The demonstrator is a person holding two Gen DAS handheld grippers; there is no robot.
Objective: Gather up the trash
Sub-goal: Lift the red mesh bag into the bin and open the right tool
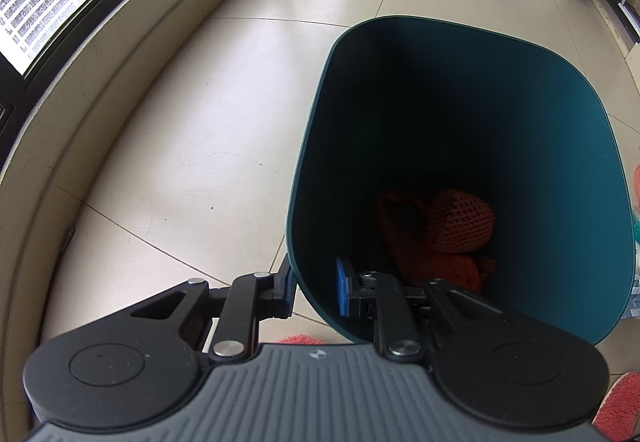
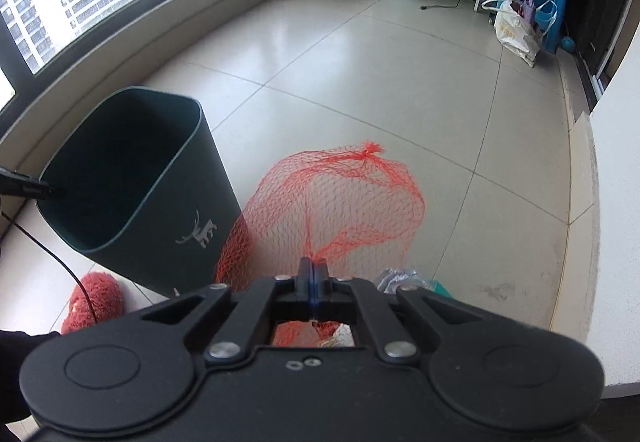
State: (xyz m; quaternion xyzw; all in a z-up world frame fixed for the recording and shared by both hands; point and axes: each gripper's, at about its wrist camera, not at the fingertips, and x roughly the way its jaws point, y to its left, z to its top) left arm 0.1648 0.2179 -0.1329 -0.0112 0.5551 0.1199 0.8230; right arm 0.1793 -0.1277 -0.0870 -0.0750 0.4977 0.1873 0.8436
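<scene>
Jaws of the right gripper were clenched on a red net bag; those of the left gripper pinched the bin rim.

The net hung just beside the tilted green bin, which already held orange foam netting. To do it well, lift the net clear above the rim, centre it over the opening, then release, keeping the bin steady.

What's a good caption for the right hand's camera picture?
Right gripper pinching a red mesh bag beside the dark green bin.
</scene>
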